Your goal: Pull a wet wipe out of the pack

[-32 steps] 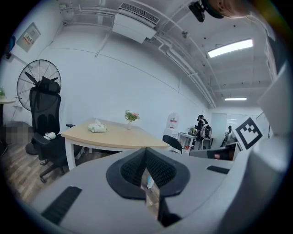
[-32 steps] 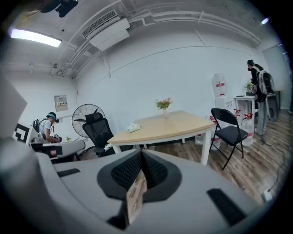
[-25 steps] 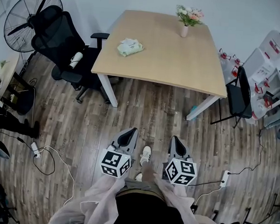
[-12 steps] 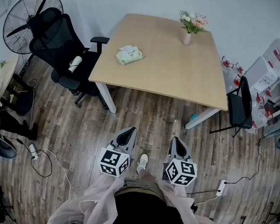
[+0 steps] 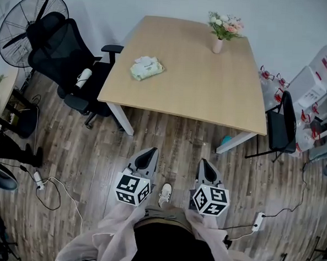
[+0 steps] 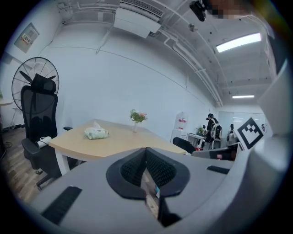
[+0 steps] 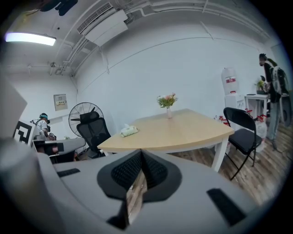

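Note:
The pale green wet wipe pack (image 5: 147, 68) lies on the left part of a light wooden table (image 5: 211, 80), with a white wipe poking from its top. It also shows far ahead in the left gripper view as the pack (image 6: 96, 133) and in the right gripper view as the pack (image 7: 129, 131). My left gripper (image 5: 147, 158) and right gripper (image 5: 207, 169) are held side by side over the wooden floor, well short of the table. Both point toward it. Each has its jaws shut with nothing between them, seen at the left gripper (image 6: 146, 153) and the right gripper (image 7: 141, 153).
A vase of flowers (image 5: 217, 45) stands at the table's far side. A black office chair (image 5: 63, 49) and a fan (image 5: 26, 19) stand left of the table, and a black folding chair (image 5: 283, 118) stands to its right. Power strips and cables (image 5: 39, 177) lie on the floor.
The table and the pack have drawn nearer in the head view as the person walks toward them. Both grippers keep their place in front of the body, still shut.

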`<state>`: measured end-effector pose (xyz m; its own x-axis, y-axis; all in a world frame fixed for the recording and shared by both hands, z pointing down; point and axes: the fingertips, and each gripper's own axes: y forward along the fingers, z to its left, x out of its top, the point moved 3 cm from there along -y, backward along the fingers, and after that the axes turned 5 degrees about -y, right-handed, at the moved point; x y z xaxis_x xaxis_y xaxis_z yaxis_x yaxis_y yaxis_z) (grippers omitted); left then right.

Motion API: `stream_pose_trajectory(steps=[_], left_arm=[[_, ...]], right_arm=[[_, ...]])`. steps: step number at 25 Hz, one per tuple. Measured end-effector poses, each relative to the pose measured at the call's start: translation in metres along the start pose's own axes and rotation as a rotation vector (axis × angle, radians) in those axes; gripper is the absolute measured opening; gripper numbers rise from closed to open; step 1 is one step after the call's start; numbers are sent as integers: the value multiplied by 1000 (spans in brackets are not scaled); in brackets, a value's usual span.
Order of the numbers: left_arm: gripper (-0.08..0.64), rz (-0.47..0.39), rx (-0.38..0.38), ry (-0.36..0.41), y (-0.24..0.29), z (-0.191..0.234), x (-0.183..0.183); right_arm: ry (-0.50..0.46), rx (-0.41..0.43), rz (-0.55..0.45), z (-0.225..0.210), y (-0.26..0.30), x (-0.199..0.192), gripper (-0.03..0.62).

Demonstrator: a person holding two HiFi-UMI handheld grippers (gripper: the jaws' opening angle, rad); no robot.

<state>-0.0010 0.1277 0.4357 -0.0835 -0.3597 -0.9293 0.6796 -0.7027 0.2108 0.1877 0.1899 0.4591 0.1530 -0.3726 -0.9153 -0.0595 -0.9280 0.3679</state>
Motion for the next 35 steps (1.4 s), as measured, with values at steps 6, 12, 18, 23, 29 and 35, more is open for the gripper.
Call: stream_pose_trajectory(steps=[6, 12, 18, 23, 29, 35], left_arm=[[11, 4, 2, -2, 27, 8, 1], [11, 2, 30, -10, 51, 24, 5], [11, 3, 49, -23, 68, 29, 7], [11, 1, 73, -25, 65, 32, 10], [11, 10, 86, -34, 60, 33, 5], [11, 14, 93, -39, 62, 34, 2]], right_arm=[[-9, 9, 10, -12, 28, 4, 11], [-42, 26, 20, -21, 58, 13, 11], [-49, 51, 35, -29, 78, 18, 11], [-57, 73, 43, -25, 81, 18, 11], [-45, 73, 55, -24, 78, 11, 11], [-39, 77, 61, -26, 82, 9, 11]])
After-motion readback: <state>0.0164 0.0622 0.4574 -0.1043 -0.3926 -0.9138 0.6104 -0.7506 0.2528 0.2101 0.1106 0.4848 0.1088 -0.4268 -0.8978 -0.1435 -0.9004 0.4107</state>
